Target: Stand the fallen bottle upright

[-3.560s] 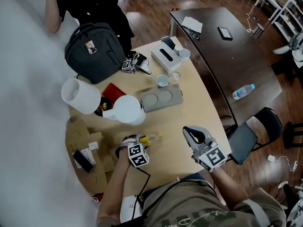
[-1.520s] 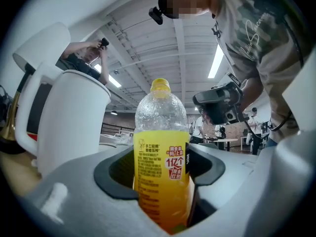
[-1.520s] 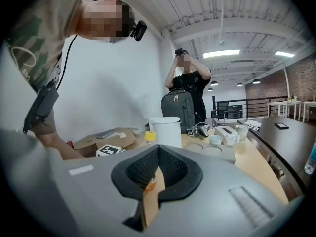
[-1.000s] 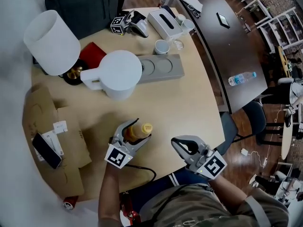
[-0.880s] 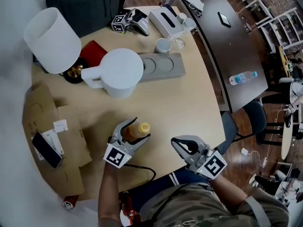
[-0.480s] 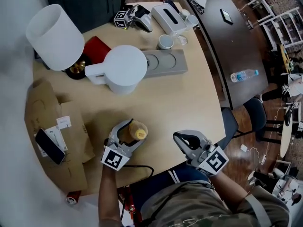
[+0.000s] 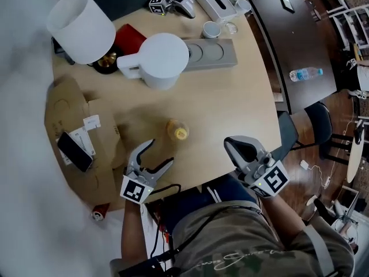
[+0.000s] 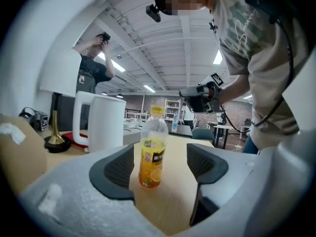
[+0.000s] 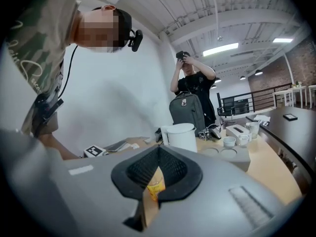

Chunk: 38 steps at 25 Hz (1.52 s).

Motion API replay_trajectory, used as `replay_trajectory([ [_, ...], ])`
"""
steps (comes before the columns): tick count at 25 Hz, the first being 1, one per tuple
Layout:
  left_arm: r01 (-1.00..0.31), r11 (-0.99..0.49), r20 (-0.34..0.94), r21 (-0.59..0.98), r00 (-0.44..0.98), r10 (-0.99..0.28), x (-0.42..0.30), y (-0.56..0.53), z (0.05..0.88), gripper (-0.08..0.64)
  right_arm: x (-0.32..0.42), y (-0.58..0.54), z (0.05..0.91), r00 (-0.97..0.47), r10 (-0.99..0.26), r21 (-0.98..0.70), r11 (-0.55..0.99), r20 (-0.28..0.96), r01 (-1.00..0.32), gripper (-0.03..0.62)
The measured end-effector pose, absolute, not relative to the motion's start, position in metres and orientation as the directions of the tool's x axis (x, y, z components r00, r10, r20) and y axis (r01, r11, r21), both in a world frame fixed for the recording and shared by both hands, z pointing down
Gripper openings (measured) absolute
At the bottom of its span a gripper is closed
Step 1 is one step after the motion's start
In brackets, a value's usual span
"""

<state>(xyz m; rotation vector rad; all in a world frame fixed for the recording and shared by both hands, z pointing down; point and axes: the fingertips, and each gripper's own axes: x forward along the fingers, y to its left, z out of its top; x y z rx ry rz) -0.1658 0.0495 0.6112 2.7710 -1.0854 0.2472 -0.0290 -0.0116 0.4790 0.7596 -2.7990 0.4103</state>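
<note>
Nearest me, the left gripper (image 7: 160,153) hangs with jaws wide apart, empty; the right gripper (image 7: 239,149) is pressed closed on nothing. The bottle (image 7: 178,130) stands upright on the desk (image 7: 242,97), on the near side of the white jug (image 7: 164,59), about half full of orange drink (cap on). The job looks done; the next move only needs the left gripper drawn clear without a nudge. The jug's contents don't show.

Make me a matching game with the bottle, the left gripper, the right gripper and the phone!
Things:
1. bottle
2. left gripper
3. right gripper
4. phone

States or places:
A. shut
B. lying on the cardboard
C. open
D. standing upright on the table

Pairs: 1-D, 2-C, 3-A, 4-B
</note>
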Motion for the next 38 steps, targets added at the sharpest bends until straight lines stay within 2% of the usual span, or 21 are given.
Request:
replay_trajectory([
  [2,-0.755,-0.65,0.225,0.087,0.65,-0.725,-0.18,0.068,0.58,0.315,-0.025,-0.007,0.465,-0.855,-0.461,-0.162,0.849,0.238,-0.503,0.005],
  [4,-0.845,-0.528,0.186,0.083,0.534,-0.825,-0.192,0.079,0.536,0.066,-0.021,-0.002,0.454,-0.865,-0.457,-0.132,0.863,0.208,-0.488,0.005],
  [5,-0.872,-0.487,0.159,0.06,0.489,-0.857,-0.194,0.082,0.514,0.003,-0.018,-0.001,0.449,-0.868,-0.457,-0.129,0.865,0.195,-0.484,0.004],
  [8,-0.908,-0.42,0.082,0.015,0.419,-0.904,-0.183,0.089,0.454,0.003,0.001,0.004,0.44,-0.871,-0.467,-0.127,0.865,0.154,-0.486,0.005],
  [13,-0.941,-0.324,-0.048,0.092,0.321,-0.946,-0.129,0.105,0.376,0.003,0.046,0.023,0.408,-0.894,-0.445,-0.105,0.888,0.057,-0.448,0.004],
  [20,-0.966,-0.254,-0.038,0.053,0.252,-0.967,-0.041,0.147,0.335,0.003,0.112,0.065,0.379,-0.921,-0.389,-0.117,0.916,-0.011,-0.385,0.004],
  [28,-0.963,-0.254,-0.034,0.09,0.252,-0.967,-0.009,0.181,0.319,0.003,0.137,0.118,0.355,-0.916,-0.397,-0.148,0.91,-0.055,-0.386,0.004],
  [34,-0.901,-0.432,-0.011,-0.026,0.433,-0.901,0.035,0.203,0.311,0.003,0.132,0.155,0.343,-0.885,-0.464,-0.133,0.88,-0.036,-0.455,0.003],
  [38,-0.901,-0.434,-0.032,0.009,0.434,-0.9,0.028,0.214,0.304,0.003,0.118,0.169,0.332,-0.889,-0.455,-0.129,0.886,-0.051,-0.446,0.003],
])
